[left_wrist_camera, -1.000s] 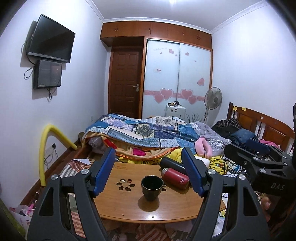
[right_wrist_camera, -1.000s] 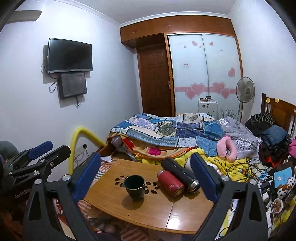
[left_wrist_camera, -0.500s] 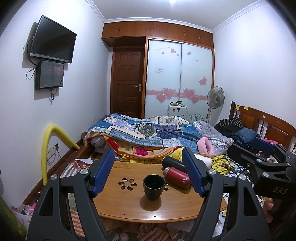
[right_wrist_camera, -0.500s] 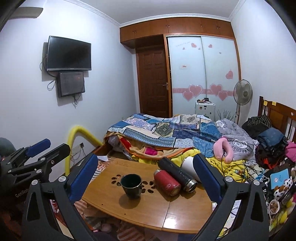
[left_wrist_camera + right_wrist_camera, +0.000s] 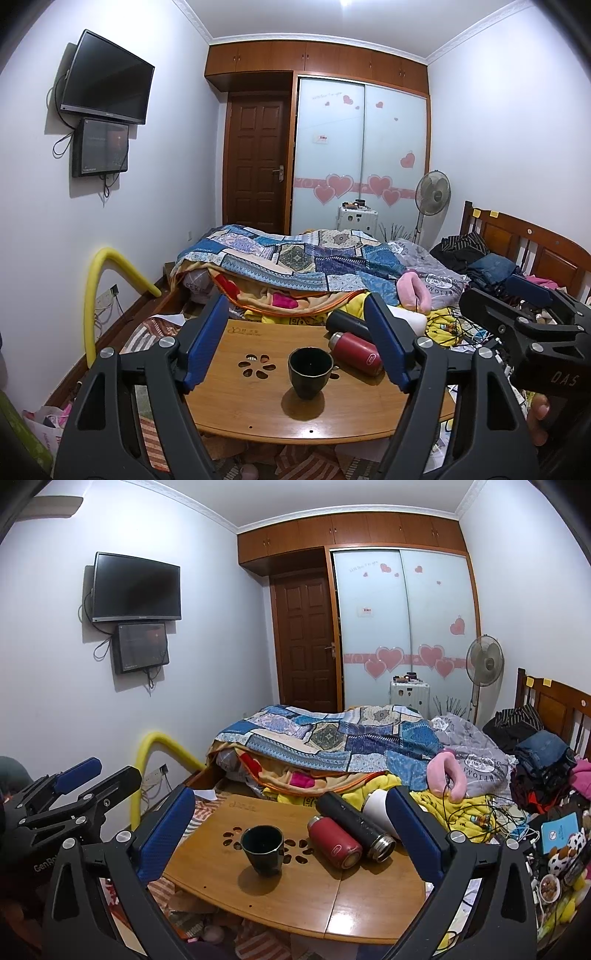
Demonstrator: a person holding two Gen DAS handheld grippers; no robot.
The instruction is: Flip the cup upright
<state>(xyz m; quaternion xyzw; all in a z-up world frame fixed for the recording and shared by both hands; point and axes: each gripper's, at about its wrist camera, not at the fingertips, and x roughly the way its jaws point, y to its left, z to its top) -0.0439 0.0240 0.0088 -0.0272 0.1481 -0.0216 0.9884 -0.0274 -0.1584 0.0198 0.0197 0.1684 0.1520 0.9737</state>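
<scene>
Cup (image 5: 309, 372) upright on table (image 5: 258, 417) — both grippers released.
Left gripper (image 5: 295, 341) and right gripper (image 5: 291, 834) frame it beyond their fingertips, untouched — left jaws just widened.

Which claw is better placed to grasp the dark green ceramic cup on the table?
Left, probably: the dark green ceramic cup sits nearly centred ahead of the open left claw, but left of centre for the right claw.

The left gripper (image 5: 295, 343) is held level-ish, tilted slightly down, its blue pads (image 5: 207, 343) parted with nothing pinched; its jaws have just been opening. The right gripper (image 5: 291, 834), at its 3 o'clock, is likewise tilted down, jaws wide apart and empty.
</scene>
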